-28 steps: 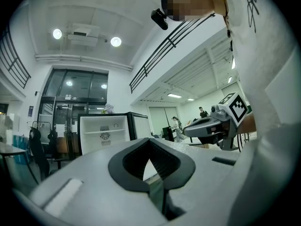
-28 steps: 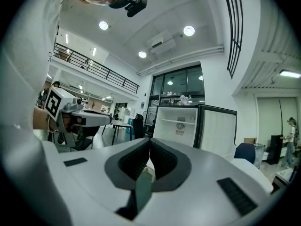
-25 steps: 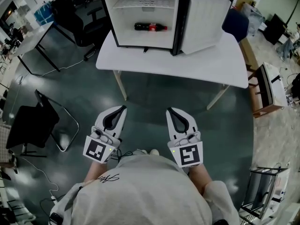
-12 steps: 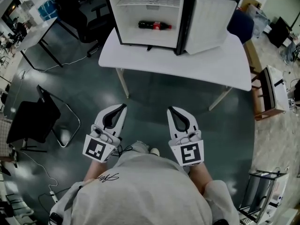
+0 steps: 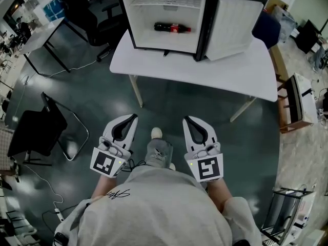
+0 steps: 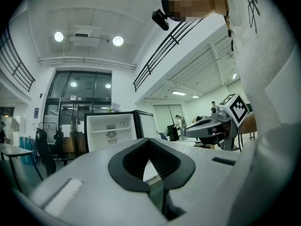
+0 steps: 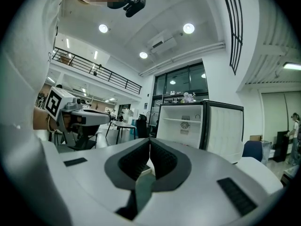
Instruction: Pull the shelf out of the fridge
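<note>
Since the earlier frame a shoe (image 5: 156, 132) has swung forward between the two grippers, and the fridge (image 5: 134, 22) sits slightly lower and further right in the head view. The person looks to be stepping toward it.

The left gripper (image 5: 135, 117) and the right gripper (image 5: 185, 120) are both closed tip to tip with nothing between the jaws. They are held level, side by side in front of the body.

The fridge stands on the white worktop (image 5: 205, 70), well apart from both grippers and almost straight ahead of them. Its door (image 5: 236, 27) is swung open on the right. The shelf (image 5: 166, 3) spans the upper part of the compartment, its long axis running side to side and its front edge facing the person. A bottle (image 5: 171, 28) lies on its side below it.

Neither gripper is clearly nearer. The approach is probably not finished, and the pull would run straight back toward the person.
</note>
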{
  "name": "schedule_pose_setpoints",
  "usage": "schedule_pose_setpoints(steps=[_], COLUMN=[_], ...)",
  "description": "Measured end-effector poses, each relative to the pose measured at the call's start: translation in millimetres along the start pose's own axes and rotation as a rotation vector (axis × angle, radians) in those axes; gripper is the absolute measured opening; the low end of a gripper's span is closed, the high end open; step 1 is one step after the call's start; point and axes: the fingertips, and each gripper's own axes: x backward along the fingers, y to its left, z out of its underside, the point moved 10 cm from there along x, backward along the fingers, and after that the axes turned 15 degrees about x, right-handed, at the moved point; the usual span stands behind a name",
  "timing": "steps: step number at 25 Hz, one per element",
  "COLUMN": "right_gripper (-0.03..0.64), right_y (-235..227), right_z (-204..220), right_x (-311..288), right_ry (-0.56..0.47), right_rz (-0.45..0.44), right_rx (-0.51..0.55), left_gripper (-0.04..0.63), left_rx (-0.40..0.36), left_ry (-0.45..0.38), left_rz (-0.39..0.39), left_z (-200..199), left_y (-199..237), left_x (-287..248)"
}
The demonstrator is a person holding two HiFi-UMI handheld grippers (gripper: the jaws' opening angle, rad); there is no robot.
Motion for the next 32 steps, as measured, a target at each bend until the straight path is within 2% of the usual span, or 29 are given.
schedule_pose_setpoints(steps=[11,32], right_gripper=[0.012,0.012], right_y=[-17,-68], right_z=[3,12], right_x=[-33,-127], right_ry=[0.011,0.015], right_rz=[0.029,0.061], right_rx=[0.023,0.023], left_gripper=[0.005,0.004], left_rx=[-0.01,-0.009], left_ry=[-0.01,-0.015], left_rz=[0.038,0.064], left_z=[0,-7], left_y=[35,117], left_x=[-31,-110])
